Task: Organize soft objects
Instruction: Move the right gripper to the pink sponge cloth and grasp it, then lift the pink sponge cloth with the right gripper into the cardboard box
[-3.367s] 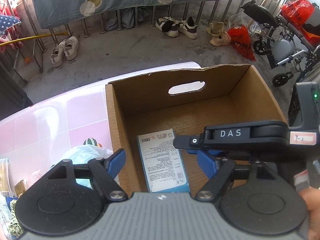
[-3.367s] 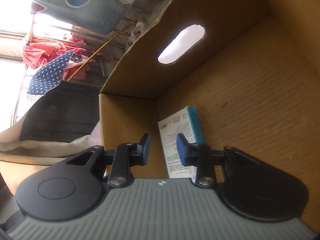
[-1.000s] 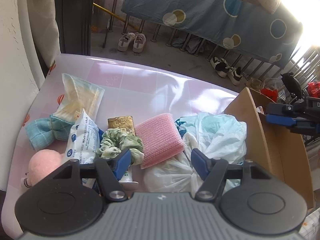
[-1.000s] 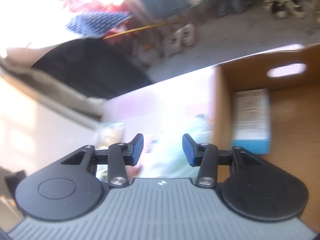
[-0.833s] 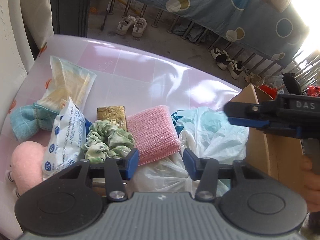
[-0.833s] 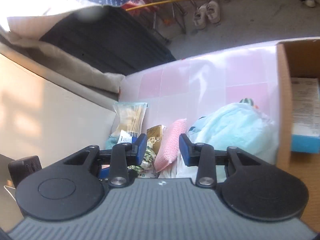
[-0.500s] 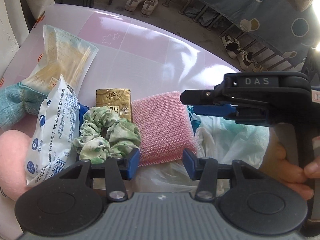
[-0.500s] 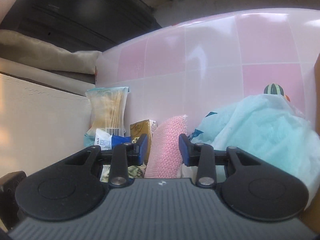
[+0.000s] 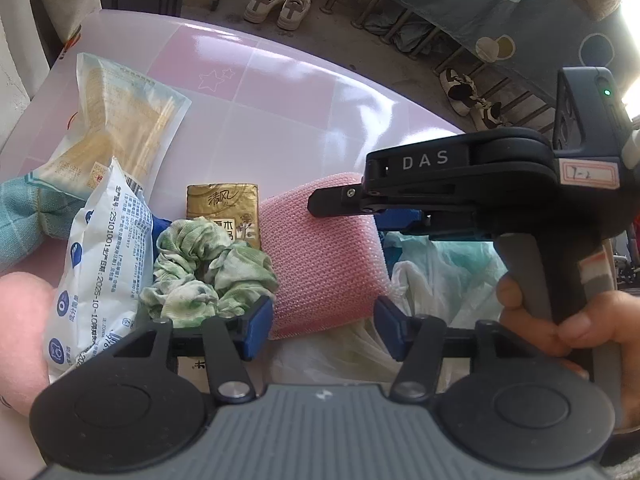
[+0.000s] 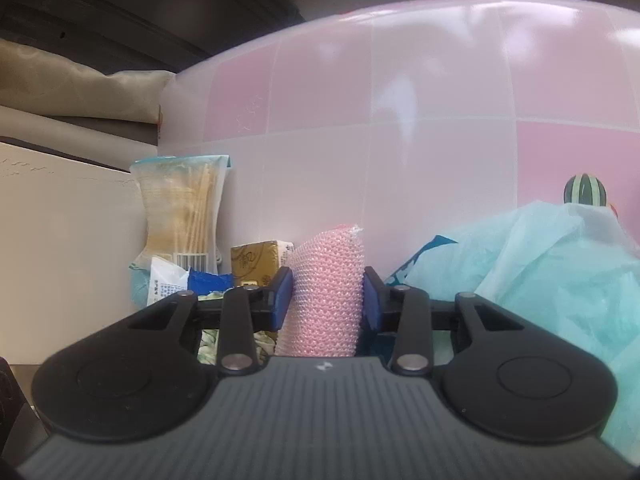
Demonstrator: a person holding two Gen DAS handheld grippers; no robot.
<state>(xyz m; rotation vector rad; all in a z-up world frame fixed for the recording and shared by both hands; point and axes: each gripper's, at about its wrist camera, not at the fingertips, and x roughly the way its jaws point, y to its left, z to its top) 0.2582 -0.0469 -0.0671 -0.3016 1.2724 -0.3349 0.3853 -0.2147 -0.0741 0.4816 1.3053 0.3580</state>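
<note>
Nearest the left wrist camera, the left gripper (image 9: 323,320) hovered with jaws opening and nothing pinched; the near edge of the pink sponge (image 9: 320,256) sat in the gap, pads clear of it. A white card under its left finger was mostly hidden, print unreadable. The green scrunchie (image 9: 208,272) lay just left of the sponge, overlapping the gold tissue pack (image 9: 224,208). The white wipes packet (image 9: 100,264) leaned over a blue item, nearly all covered. A pink plush (image 9: 20,332) was cut off at the left edge, shape unclear.

The sponge lay on the pink tiled table (image 9: 280,92), between tissue pack and crumpled plastic bags (image 9: 432,276), its long axis running from near to far, slightly tilted left. The right gripper (image 10: 327,292) straddled the sponge's far part, jaws closing, blue pads against both sides in the right wrist view. In the left view its fingertips were hidden behind its own black body, held by a hand (image 9: 560,320) cut off at the frame's right.

Further back: a teal cloth (image 9: 24,220) partly under the cotton swab bag (image 9: 116,124). A striped green ball (image 10: 585,190) peeked over the bags, lower part hidden. Beyond the table, shoes (image 9: 278,4) on the floor.
</note>
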